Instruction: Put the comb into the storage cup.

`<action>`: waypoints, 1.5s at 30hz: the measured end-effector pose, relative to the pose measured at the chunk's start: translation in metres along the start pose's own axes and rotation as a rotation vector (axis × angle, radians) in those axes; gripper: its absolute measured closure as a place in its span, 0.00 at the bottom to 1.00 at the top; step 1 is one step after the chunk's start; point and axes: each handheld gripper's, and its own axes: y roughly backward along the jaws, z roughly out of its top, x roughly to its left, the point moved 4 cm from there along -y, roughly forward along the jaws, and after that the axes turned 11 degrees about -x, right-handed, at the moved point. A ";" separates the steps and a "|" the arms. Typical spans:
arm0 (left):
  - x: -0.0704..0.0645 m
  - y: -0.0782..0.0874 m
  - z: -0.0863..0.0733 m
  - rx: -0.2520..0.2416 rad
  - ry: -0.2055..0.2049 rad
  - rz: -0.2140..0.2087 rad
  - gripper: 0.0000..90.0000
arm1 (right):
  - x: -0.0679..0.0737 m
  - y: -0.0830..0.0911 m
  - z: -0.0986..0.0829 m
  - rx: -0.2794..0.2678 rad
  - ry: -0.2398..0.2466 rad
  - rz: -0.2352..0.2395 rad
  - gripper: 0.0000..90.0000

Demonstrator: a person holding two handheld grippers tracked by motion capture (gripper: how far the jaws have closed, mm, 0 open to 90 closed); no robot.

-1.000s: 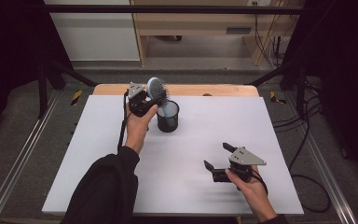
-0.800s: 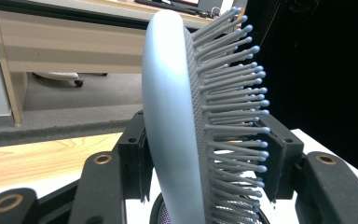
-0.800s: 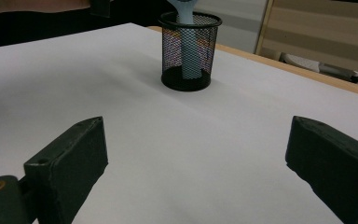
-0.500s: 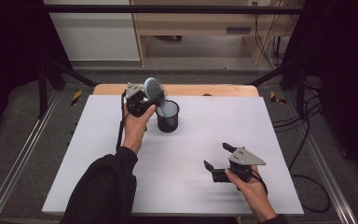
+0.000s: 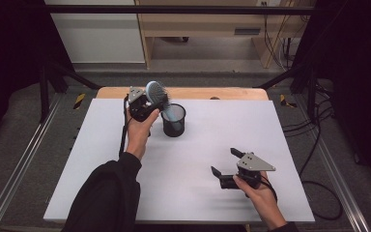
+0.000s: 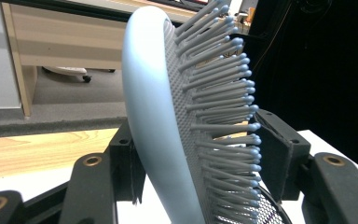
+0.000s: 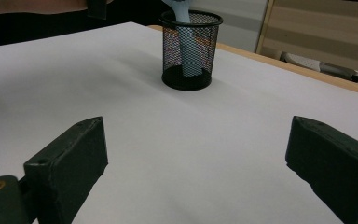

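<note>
the left gripper (image 5: 147, 102) clamps a pale blue hairbrush (image 5: 157, 94), handle in the mesh cup (image 5: 174, 121); right gripper (image 5: 223, 162) wide open, empty.

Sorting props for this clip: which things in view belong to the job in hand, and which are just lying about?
In the job:
- hairbrush, head clamped in the left tool, handle down in the cup
- black mesh cup

Not in the job:
- right tool, open, over bare table
- white tabletop
- wooden desk behind
- floor cables

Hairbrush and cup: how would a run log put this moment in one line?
left tool: shut on hairbrush | handle in mesh cup | right tool: open, empty
</note>
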 end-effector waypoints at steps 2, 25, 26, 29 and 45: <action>0.001 0.000 0.000 -0.001 0.002 0.001 0.45 | 0.000 0.000 0.000 0.000 0.000 0.000 0.06; 0.009 0.003 -0.004 0.001 0.018 0.014 0.43 | 0.000 0.000 0.000 0.001 0.000 0.001 0.06; 0.009 0.003 -0.005 0.001 0.019 0.014 0.43 | 0.000 0.000 0.000 0.002 0.000 0.001 0.06; 0.009 0.003 -0.005 0.002 0.020 0.013 0.43 | 0.000 0.000 0.000 0.002 -0.001 0.001 0.06; 0.009 0.003 -0.009 0.012 0.011 0.007 0.39 | 0.000 0.000 0.000 0.002 -0.001 0.001 0.06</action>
